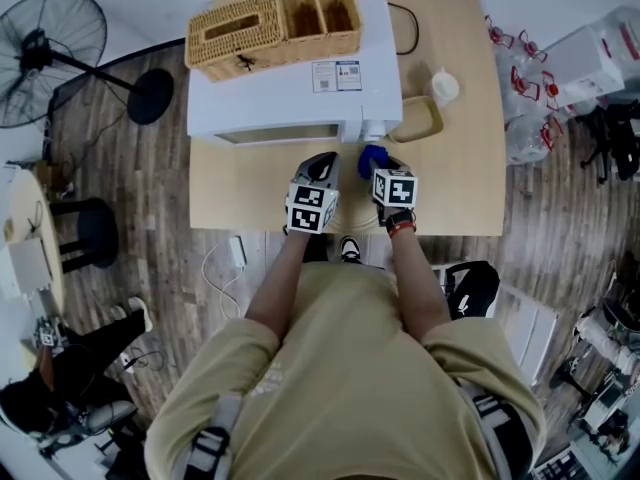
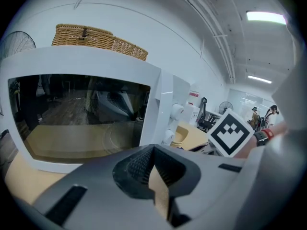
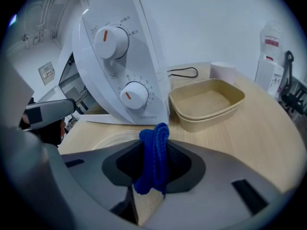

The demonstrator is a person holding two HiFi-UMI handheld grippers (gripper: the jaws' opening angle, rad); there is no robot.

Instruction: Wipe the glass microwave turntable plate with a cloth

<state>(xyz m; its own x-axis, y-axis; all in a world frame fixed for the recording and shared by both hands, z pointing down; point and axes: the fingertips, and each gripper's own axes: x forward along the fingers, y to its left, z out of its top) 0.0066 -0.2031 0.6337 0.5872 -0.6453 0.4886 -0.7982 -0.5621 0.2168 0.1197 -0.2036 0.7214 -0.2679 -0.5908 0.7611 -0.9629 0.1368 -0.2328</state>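
Observation:
The clear glass turntable plate (image 3: 111, 140) lies flat on the wooden table (image 1: 455, 183), in front of the white microwave (image 1: 295, 98), whose door is closed. In the right gripper view it sits just beyond and left of the jaws. My right gripper (image 3: 153, 145) is shut on a folded blue cloth (image 3: 154, 159), which sticks out above the jaws, close over the plate's near edge. That cloth (image 1: 372, 158) shows by the microwave's control panel in the head view. My left gripper (image 2: 152, 150) is shut with nothing in it, level with the microwave door (image 2: 81, 114).
A wicker basket (image 1: 270, 26) sits on top of the microwave. A beige tray (image 3: 206, 102) and a white cup (image 1: 444, 86) stand to the microwave's right, with a black cable (image 3: 182, 73) behind them. A fan (image 1: 50, 53) stands on the floor at the left.

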